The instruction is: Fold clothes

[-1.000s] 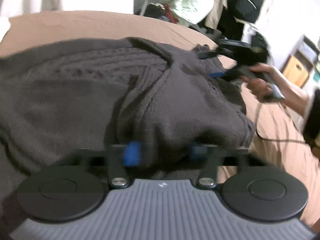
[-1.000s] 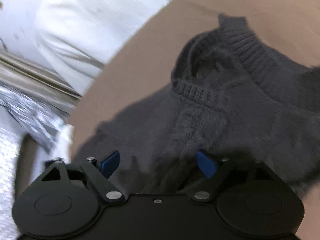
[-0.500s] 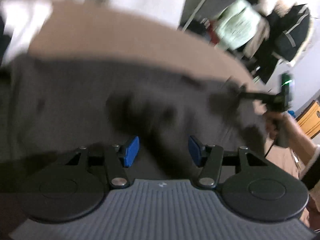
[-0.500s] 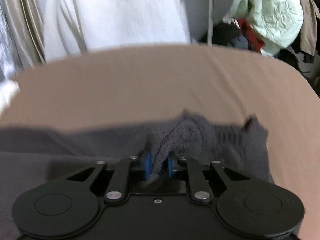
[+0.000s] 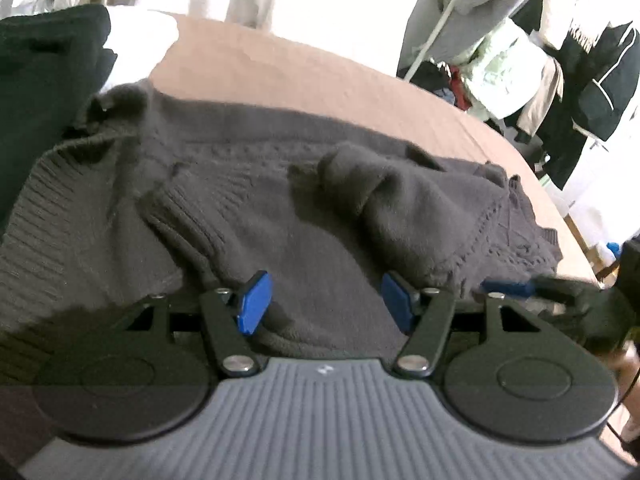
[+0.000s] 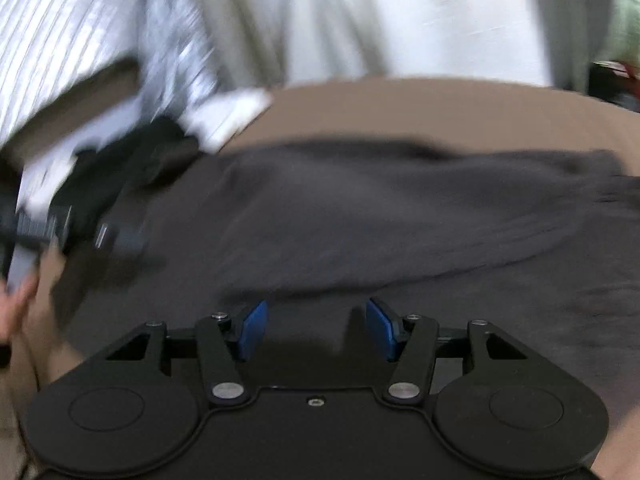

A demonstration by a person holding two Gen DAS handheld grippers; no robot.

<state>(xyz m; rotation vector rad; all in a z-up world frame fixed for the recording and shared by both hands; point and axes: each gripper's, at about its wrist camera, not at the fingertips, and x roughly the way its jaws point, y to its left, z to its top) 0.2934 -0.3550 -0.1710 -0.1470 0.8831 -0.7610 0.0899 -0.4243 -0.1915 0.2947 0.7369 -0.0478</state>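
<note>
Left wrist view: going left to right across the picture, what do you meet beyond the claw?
Black folded garment → ribbed cuff of the grey sweater → bunched sleeve → clothes rack.

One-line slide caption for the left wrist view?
Open left gripper over a rumpled dark grey knit sweater on a tan bed.

words: none to read | numbers: none | only mark: a tiny white sign on the left gripper (image 5: 325, 305) body, too small to tell
</note>
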